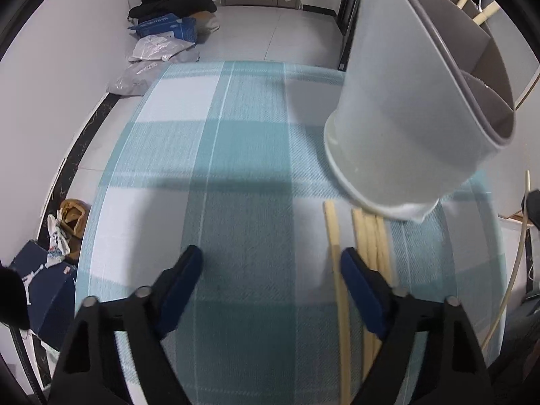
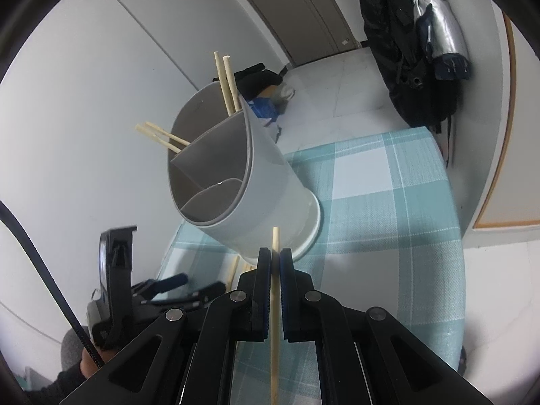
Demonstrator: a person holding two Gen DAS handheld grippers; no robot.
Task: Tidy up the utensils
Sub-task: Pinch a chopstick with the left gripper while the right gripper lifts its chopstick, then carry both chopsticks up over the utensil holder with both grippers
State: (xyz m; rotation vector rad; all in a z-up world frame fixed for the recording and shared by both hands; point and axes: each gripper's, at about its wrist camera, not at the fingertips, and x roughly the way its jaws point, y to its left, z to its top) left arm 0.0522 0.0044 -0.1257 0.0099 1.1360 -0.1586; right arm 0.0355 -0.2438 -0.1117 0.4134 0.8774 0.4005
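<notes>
A grey utensil holder [image 1: 405, 118] [image 2: 263, 182] with inner dividers stands on the teal checked tablecloth [image 1: 236, 168]. Two pairs of pale wooden chopsticks [image 2: 226, 81] stick out of its far compartments. Several loose chopsticks [image 1: 371, 236] lie on the cloth in front of the holder's base. My left gripper [image 1: 270, 256] [image 2: 202, 283] hovers open just above the cloth; one loose chopstick [image 1: 332, 233] runs along the inner side of its right finger, untouched by the pads. My right gripper [image 2: 275, 253] is shut on a single chopstick [image 2: 275, 236], held upright a little short of the holder.
The table's left edge drops to a tiled floor with a blue box, plastic bags and black clothing [image 1: 168, 27], and a dark shoe box [image 1: 44, 290]. A dark jacket and a silver folded umbrella [image 2: 435, 27] hang beyond the table's far right corner.
</notes>
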